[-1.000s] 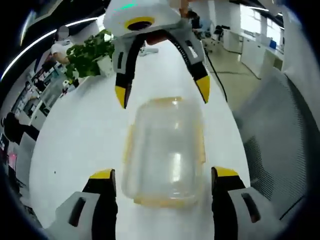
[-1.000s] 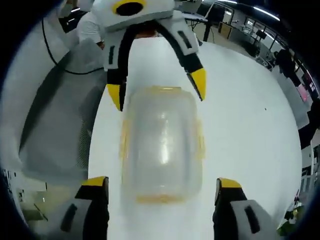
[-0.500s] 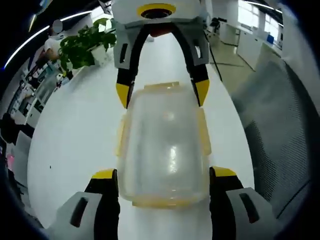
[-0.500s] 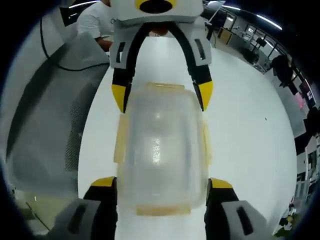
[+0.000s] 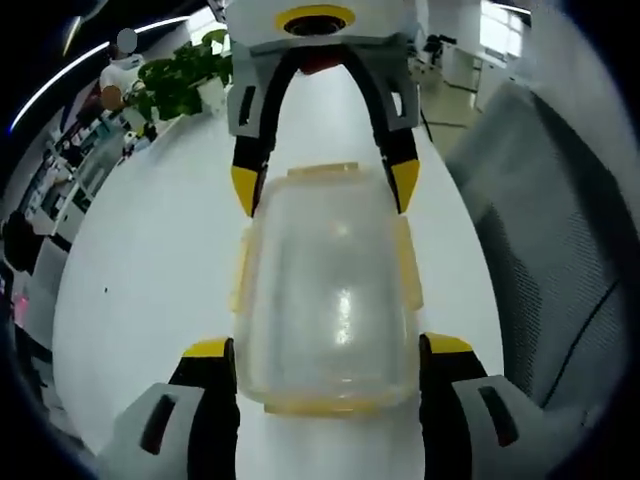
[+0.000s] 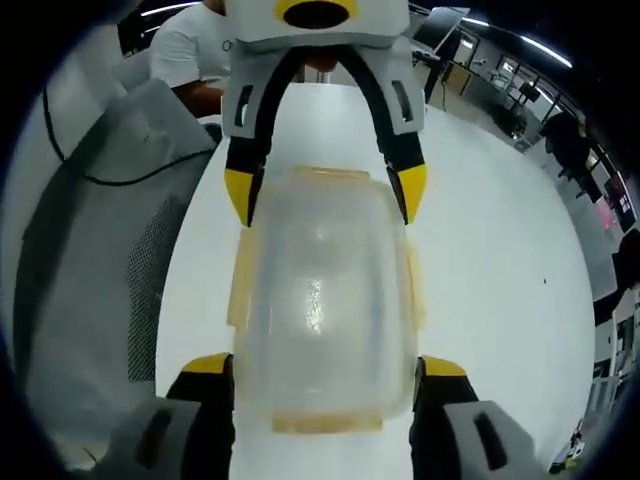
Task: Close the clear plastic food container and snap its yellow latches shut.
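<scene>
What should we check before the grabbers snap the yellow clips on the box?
1. Lid sits on the clear container: ok, it covers the top.
2. Left gripper straddles the near end of the container, jaws open: ok.
3. Right gripper straddles the opposite end, jaws open: ok.
4. Yellow latches snapped down: cannot tell; the side ones seem to flare outward.
5. Container rests flat on the white table: ok.
6. Jaws touching the container walls: cannot tell.
</scene>
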`<state>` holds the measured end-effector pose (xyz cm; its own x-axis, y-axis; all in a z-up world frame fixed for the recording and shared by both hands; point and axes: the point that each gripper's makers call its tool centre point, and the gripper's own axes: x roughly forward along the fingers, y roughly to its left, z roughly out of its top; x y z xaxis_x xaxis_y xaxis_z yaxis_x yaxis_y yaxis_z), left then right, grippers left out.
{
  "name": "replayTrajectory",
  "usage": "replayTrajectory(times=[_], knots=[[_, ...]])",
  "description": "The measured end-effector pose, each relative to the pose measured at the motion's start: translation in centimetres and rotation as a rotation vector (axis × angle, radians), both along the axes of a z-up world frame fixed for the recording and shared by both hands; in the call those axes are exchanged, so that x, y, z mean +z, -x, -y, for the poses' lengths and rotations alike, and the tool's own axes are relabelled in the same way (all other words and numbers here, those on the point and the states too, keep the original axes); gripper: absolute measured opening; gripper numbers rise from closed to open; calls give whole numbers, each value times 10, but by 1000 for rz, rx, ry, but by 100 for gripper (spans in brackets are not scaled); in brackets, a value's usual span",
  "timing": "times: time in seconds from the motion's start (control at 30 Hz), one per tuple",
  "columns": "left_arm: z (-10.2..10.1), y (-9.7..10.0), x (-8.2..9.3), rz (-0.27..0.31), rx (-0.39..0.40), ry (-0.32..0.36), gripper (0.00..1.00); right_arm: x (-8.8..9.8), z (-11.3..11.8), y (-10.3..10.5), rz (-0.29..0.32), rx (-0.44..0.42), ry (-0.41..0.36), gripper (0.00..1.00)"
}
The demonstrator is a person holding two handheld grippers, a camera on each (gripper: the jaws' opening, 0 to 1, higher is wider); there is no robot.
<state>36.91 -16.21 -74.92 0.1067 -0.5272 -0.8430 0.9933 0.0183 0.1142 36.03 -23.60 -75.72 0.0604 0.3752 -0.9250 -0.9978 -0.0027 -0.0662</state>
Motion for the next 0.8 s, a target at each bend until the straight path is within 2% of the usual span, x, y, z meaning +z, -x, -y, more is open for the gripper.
replayTrajectory(times=[0.13,0.3,0.53,0.8], knots=[[-11,0,0,-2,6,3,72,0,-9,-1,-1,8,7,71],[-8,-6,-1,-7,4,-4,72,1,-6,-8,-1,19,7,71],[-6,-33,-2,-9,-17,-12,73,1,-5,-31,-4,2,-9,71],[-2,-68,-2,-6,-29,-37,73,2,-1,-70,-7,-12,-10,71]])
